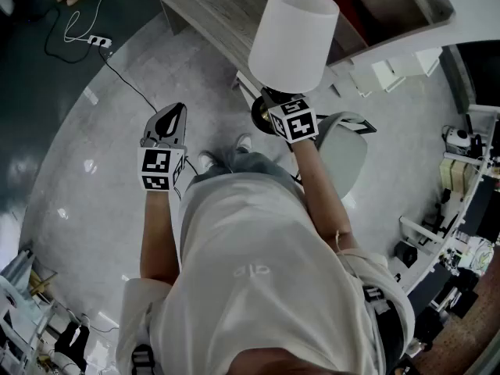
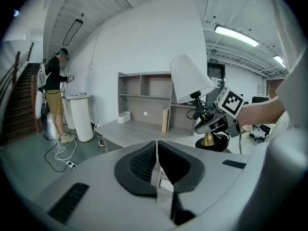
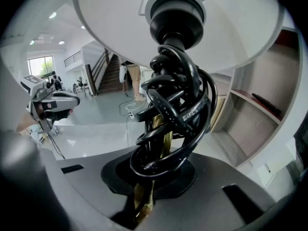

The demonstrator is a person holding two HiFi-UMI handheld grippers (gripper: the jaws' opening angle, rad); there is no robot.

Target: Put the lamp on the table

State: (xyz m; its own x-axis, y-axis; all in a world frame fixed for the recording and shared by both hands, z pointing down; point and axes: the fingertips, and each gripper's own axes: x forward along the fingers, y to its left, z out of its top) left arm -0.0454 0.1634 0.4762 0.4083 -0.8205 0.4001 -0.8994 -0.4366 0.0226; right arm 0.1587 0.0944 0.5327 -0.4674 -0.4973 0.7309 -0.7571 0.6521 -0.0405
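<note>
The right tongs (image 1: 269, 108) are clamped on the brass stem of the lamp (image 1: 293, 37), gripping it below a bundle of coiled black cord (image 3: 178, 114). The lamp is held upright in the air just beside the near edge of the grey table (image 1: 211, 14). It is not resting on the table, and its white shade overlaps the tabletop in the head view. The lamp's round black base (image 2: 211, 143) hangs off the table's end. The left tongs (image 2: 157, 162) are closed and empty, held farther from the table, over the floor.
</note>
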